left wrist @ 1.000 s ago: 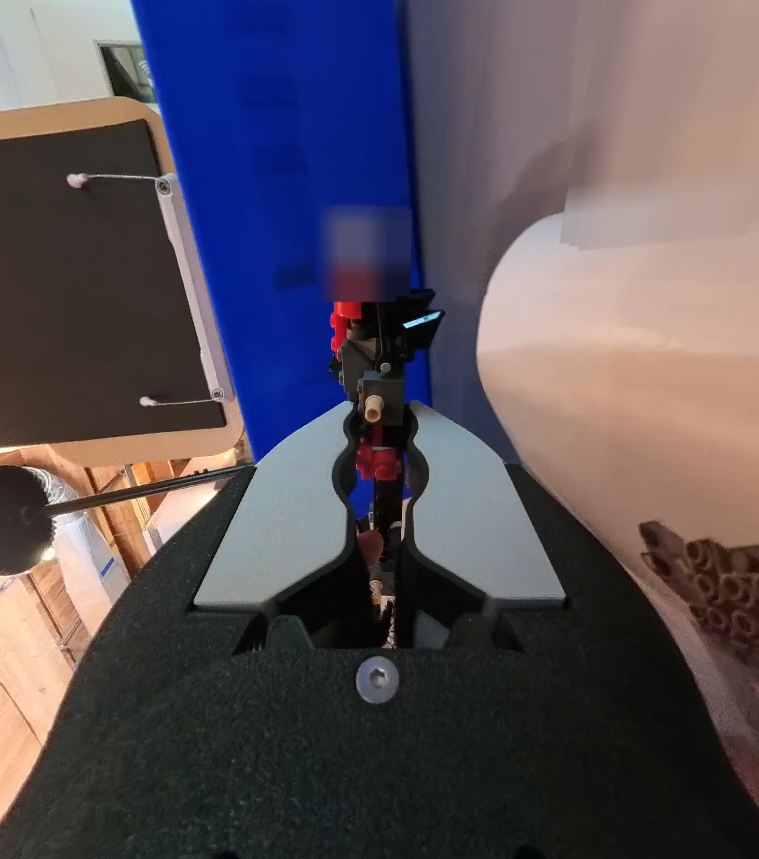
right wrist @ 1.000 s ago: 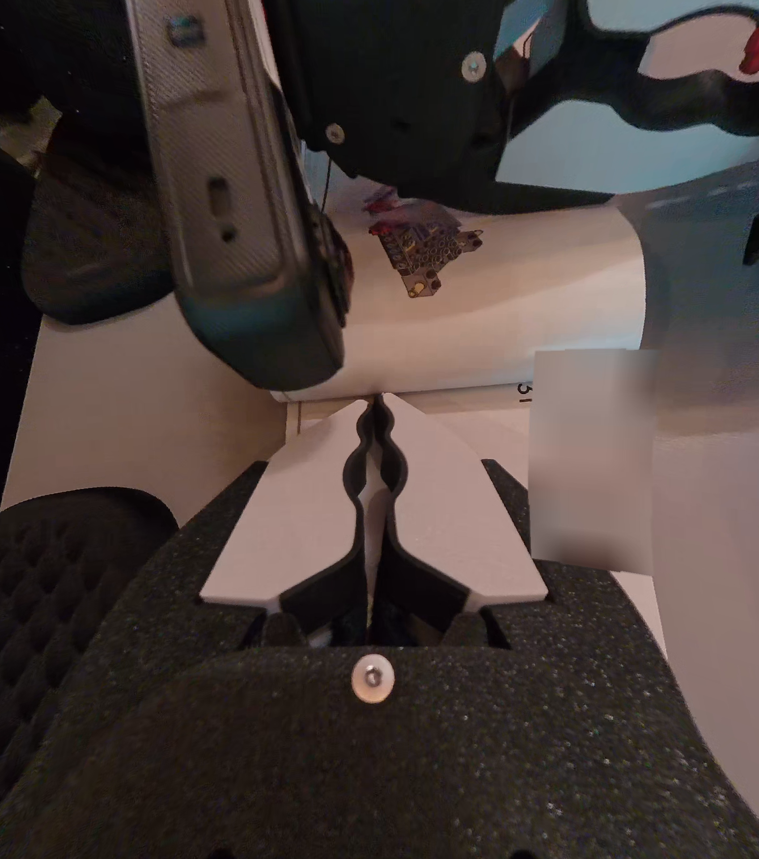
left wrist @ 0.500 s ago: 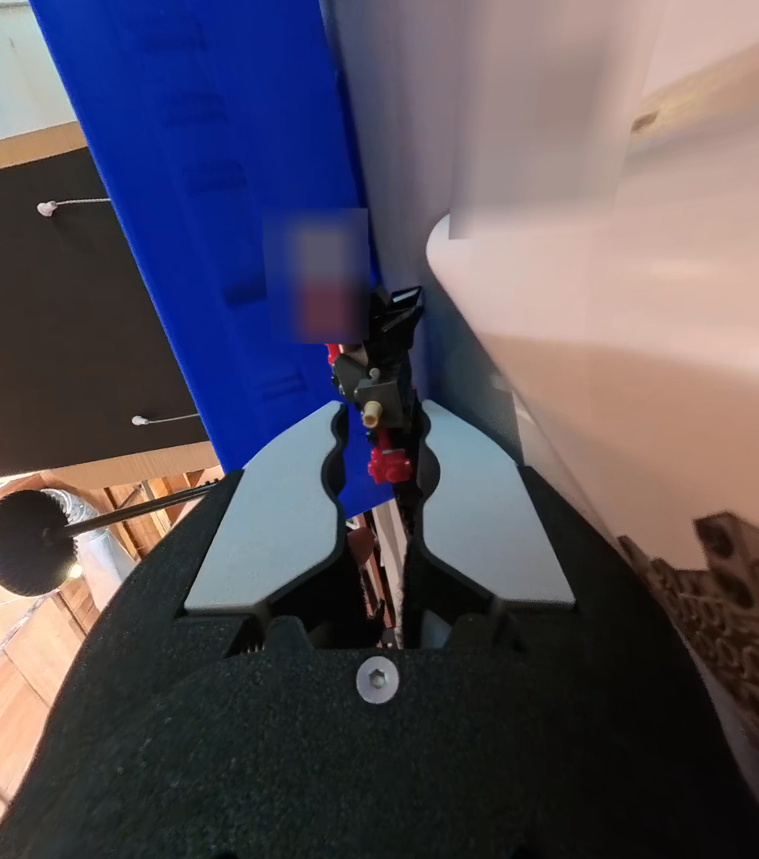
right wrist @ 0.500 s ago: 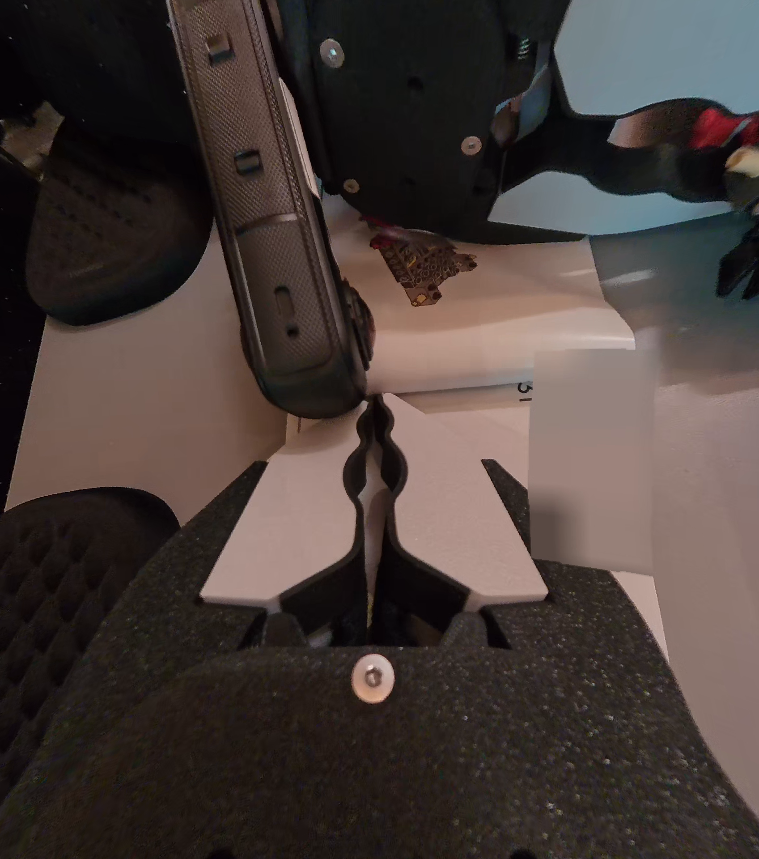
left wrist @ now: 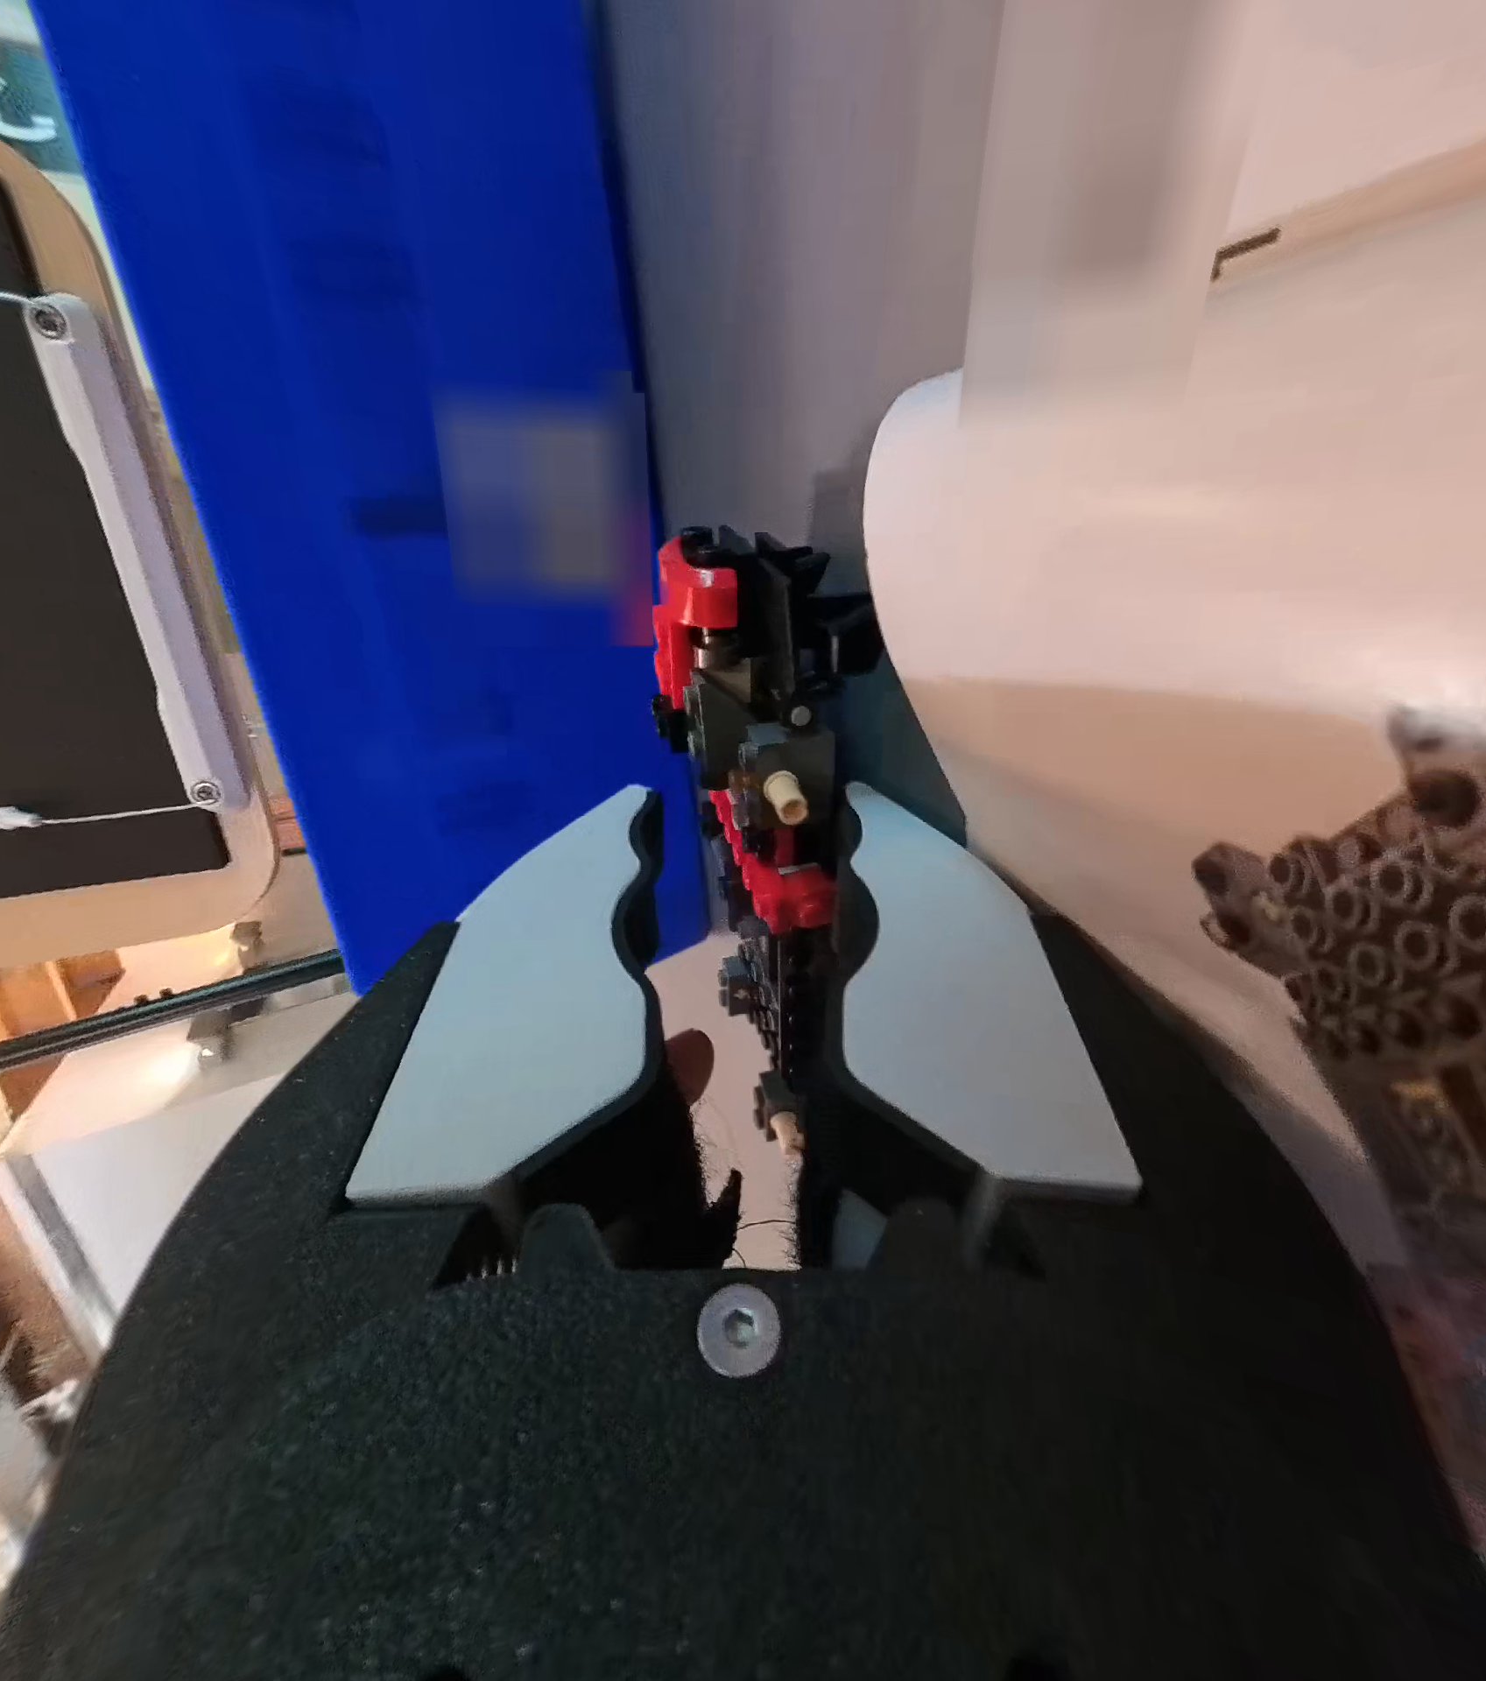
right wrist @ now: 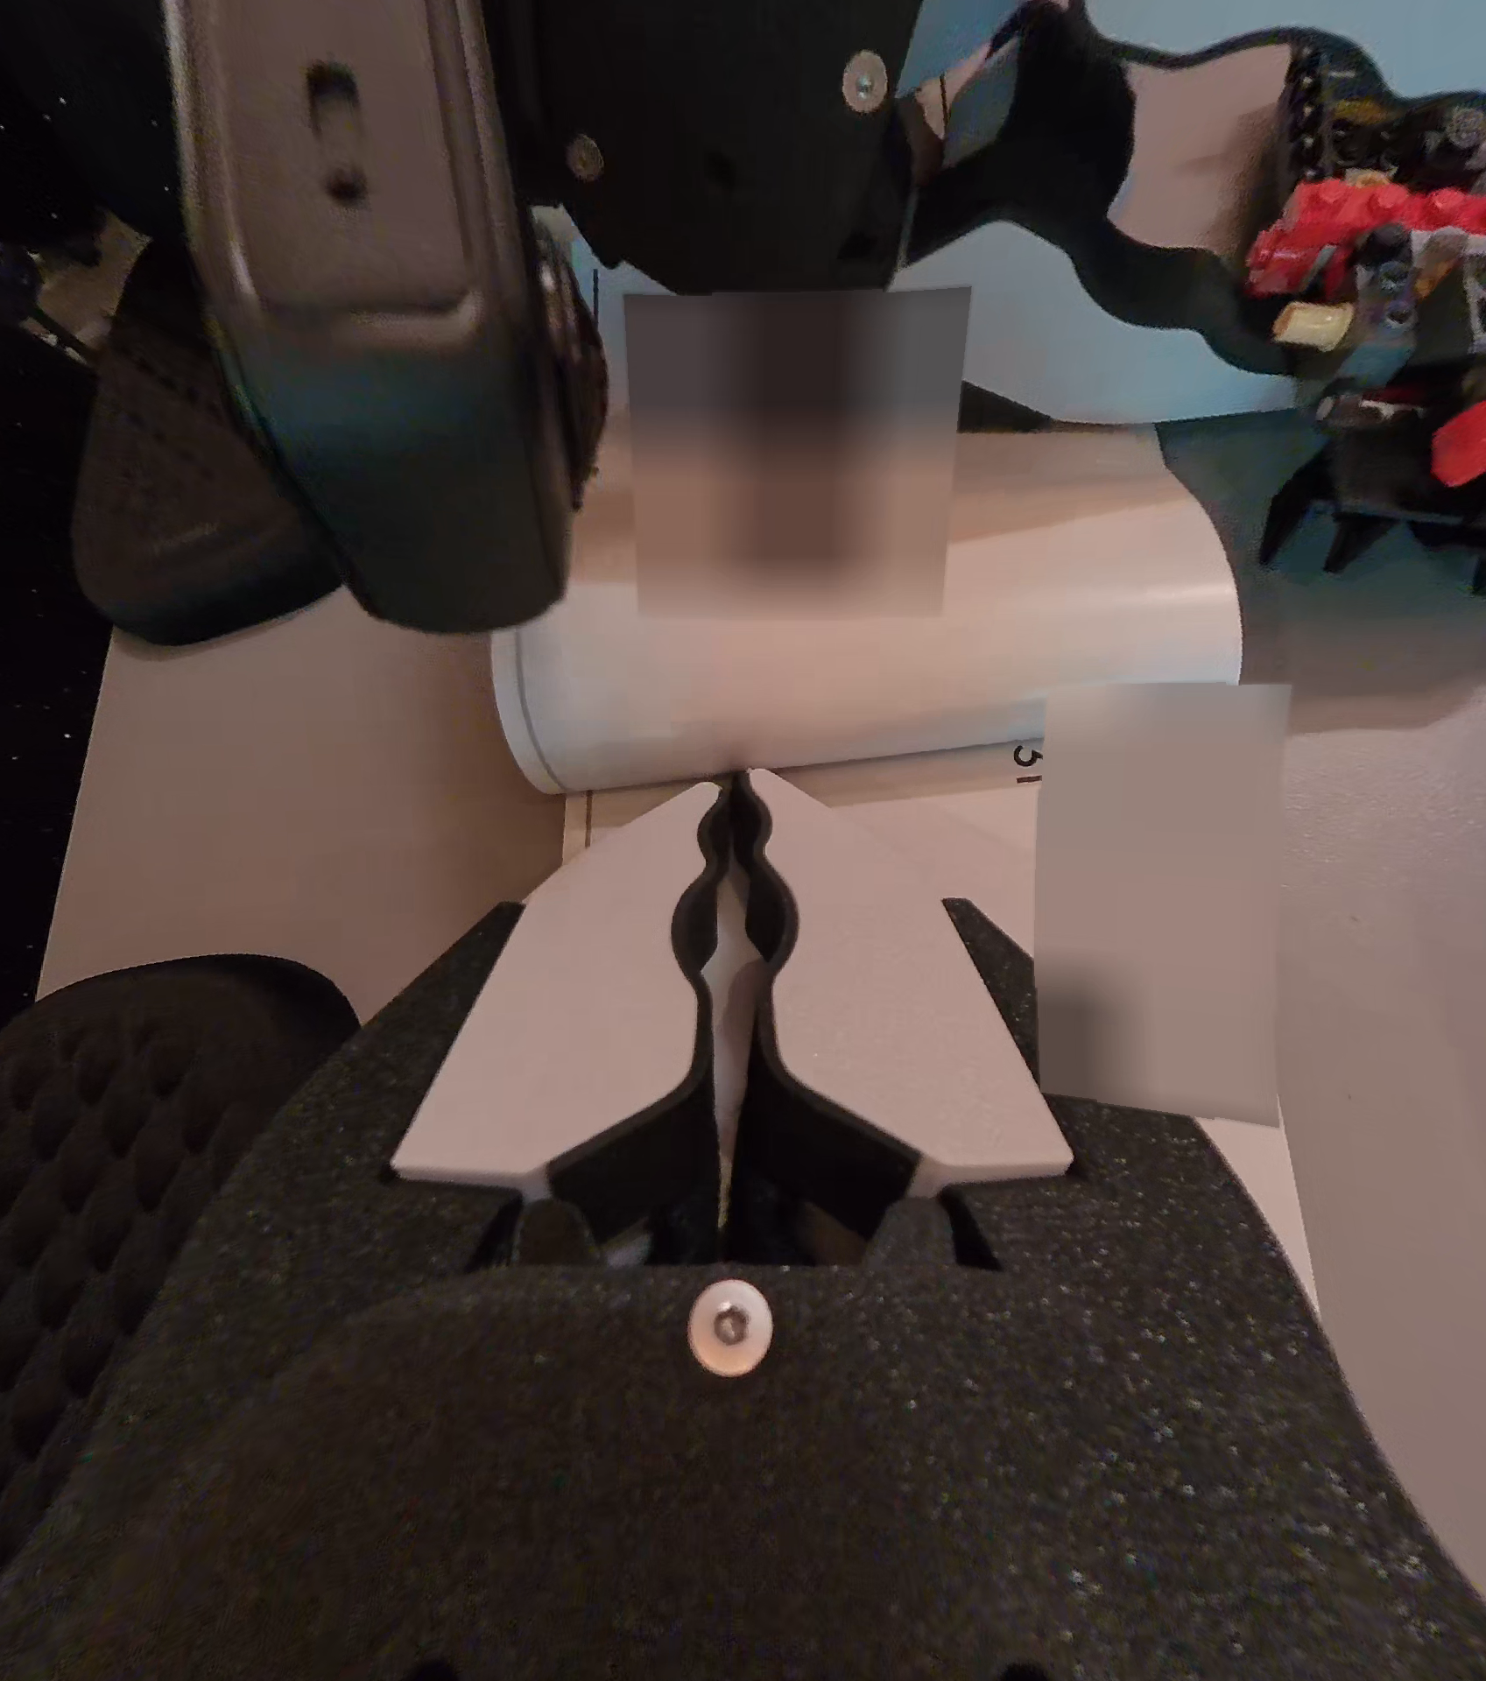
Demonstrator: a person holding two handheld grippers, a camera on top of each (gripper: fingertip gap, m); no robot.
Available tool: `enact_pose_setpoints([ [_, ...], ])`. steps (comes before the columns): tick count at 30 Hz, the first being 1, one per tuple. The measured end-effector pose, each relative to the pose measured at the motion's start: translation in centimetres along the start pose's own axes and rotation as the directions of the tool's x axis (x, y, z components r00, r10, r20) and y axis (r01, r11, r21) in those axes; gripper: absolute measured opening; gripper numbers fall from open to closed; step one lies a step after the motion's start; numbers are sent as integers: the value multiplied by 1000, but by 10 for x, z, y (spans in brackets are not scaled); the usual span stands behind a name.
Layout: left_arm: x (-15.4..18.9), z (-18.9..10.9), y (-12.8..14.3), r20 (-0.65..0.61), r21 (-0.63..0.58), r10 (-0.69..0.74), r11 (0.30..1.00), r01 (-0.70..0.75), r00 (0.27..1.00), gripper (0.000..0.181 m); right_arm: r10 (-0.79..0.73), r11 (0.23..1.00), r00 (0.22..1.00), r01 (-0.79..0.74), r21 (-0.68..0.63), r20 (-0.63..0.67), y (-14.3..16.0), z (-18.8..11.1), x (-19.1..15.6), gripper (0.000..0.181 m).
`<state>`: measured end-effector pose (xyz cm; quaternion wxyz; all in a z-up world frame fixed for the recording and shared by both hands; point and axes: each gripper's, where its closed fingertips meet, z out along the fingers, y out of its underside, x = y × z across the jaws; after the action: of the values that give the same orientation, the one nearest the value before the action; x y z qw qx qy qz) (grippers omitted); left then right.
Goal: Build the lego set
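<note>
The red, black and grey lego model [left wrist: 748,691] stands between my left gripper's [left wrist: 748,800] spread fingers. It lies against the right pad [left wrist: 857,873], with a clear gap to the left pad [left wrist: 643,873], so it is not gripped. The model also shows at the top right of the right wrist view [right wrist: 1403,273], between the left gripper's dark pads [right wrist: 1176,264]. My right gripper [right wrist: 734,784] is shut on the edge of a white instruction booklet page [right wrist: 857,664], which curls over just ahead of its tips.
A blue panel [left wrist: 357,455] stands close on the left of the model. The curled page [left wrist: 1130,637] with a printed picture of bricks [left wrist: 1403,955] is on its right. The left gripper's body [right wrist: 357,318] hangs over the white table [right wrist: 266,773]. Black foam [right wrist: 84,1137] lies at the lower left. The tips of one gripper are about 15 cm away from the tips of the other.
My left jaws have opened step by step off the lego model, which now rests only against the right pad. The left gripper has shifted. The right gripper stays shut on the page.
</note>
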<state>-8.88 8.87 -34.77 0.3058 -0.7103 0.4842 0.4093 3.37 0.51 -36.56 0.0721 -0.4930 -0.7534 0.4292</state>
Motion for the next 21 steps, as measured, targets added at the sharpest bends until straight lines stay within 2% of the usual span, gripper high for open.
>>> enact_pose_setpoints([
  [7, 6, -9, 10, -42, 33, -37, 999, 38, 998, 32, 9, 1000, 1000, -9, -1, 7, 0, 0, 0, 0],
  [12, 8, -9, 7, -86, 34, -4, 999, 7, 996, 30, 11, 1000, 1000, -11, -1, 7, 0, 0, 0, 0],
  [21, 3, 5, -3, -188, -37, 35, 998, -42, 982, 32, 12, 1000, 1000, -12, 0, 5, 0, 0, 0, 0],
])
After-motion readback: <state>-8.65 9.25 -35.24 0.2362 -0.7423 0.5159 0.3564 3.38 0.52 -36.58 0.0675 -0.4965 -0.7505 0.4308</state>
